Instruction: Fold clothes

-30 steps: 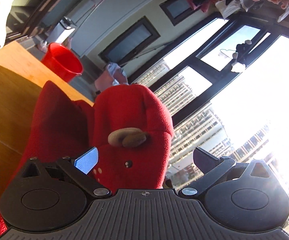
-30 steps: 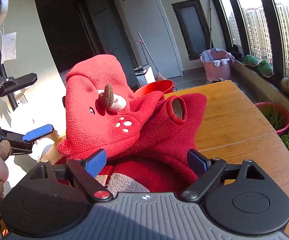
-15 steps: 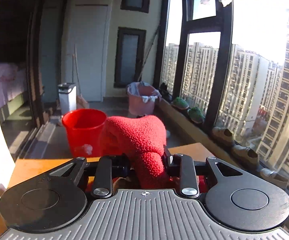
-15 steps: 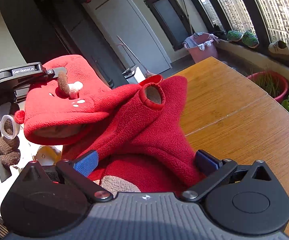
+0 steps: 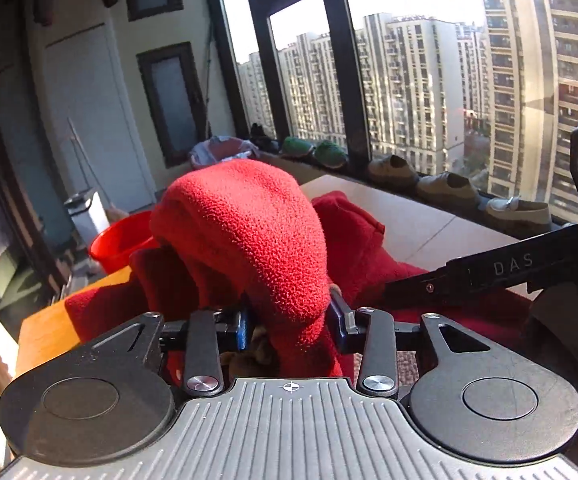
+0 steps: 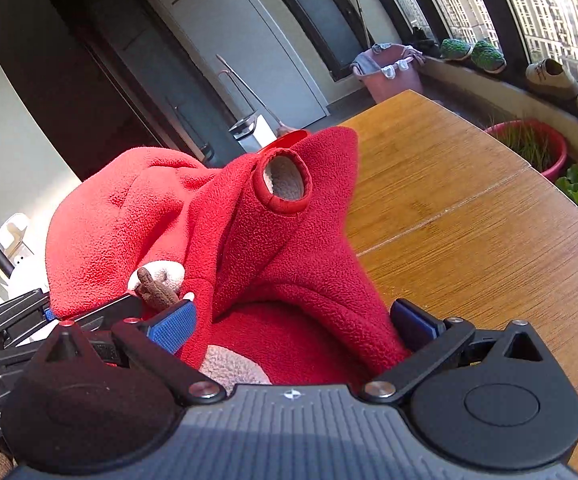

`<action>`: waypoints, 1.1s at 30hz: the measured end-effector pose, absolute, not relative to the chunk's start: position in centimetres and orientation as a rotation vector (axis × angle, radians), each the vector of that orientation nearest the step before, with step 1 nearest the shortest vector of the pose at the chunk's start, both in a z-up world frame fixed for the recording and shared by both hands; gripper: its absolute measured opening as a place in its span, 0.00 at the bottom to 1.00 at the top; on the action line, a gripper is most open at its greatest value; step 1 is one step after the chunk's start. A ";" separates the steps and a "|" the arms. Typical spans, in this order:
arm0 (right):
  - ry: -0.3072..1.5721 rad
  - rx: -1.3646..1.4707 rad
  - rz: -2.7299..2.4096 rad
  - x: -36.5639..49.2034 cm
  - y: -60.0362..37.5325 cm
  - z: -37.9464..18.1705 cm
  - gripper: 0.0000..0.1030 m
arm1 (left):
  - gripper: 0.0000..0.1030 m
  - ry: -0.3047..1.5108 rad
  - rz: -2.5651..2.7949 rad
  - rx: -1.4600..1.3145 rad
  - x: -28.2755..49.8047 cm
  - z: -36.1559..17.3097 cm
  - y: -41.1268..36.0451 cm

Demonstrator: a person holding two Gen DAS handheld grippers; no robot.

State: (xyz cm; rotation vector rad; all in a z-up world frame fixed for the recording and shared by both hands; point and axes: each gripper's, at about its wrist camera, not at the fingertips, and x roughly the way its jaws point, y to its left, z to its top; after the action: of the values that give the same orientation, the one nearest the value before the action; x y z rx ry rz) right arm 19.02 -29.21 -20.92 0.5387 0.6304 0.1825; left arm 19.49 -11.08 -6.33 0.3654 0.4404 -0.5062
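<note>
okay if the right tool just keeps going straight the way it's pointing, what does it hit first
Most likely the red fleece garment: the right tool has its jaws wide apart with the bunched fleece directly ahead, the sleeve opening above it. Beyond that lies the wooden table. Exact depth is unclear.

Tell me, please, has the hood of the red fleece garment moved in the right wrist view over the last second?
Yes. The hood has dropped from upright to slumped low beside the sleeve cuff, towards the wooden table.
</note>
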 end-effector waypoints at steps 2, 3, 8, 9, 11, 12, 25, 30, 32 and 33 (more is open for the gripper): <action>0.635 0.528 0.179 19.1 -29.1 -20.9 1.00 | 0.57 0.426 -0.519 0.397 19.2 -6.8 -11.2; 0.638 0.524 0.179 19.2 -29.0 -20.8 1.00 | 0.60 0.423 -0.524 0.404 19.1 -7.1 -11.3; 0.550 0.402 0.210 18.9 -28.6 -17.6 1.00 | 0.82 0.426 -0.530 0.357 18.6 -7.4 -11.0; 0.477 0.354 0.224 18.3 -28.3 -16.0 1.00 | 0.83 0.428 -0.536 0.339 18.7 -7.4 -10.8; 0.338 0.330 0.314 17.8 -27.6 -12.1 1.00 | 0.85 0.433 -0.544 0.310 19.1 -7.6 -10.5; 0.269 0.319 0.359 17.6 -27.2 -10.2 1.00 | 0.86 0.435 -0.546 0.300 19.3 -7.7 -10.4; 0.742 0.456 0.480 28.6 -23.4 -15.3 1.00 | 0.99 0.490 -0.597 0.173 18.4 -7.5 -4.4; 0.656 0.479 0.406 26.2 -27.2 -19.6 1.00 | 0.99 0.446 -0.646 -0.041 19.1 -5.1 -1.2; 0.649 0.388 0.384 25.4 -26.0 -19.3 1.00 | 0.99 0.395 -0.682 -0.152 19.7 -3.4 -0.4; 0.644 0.350 0.370 25.2 -25.3 -19.3 1.00 | 0.99 0.369 -0.699 -0.208 20.0 -2.5 0.1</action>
State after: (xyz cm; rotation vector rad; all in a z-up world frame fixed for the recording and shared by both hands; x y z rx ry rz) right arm 25.19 -25.34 -19.27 0.3500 0.6438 0.3703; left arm 19.97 0.07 -2.55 -0.2083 0.3687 -0.6986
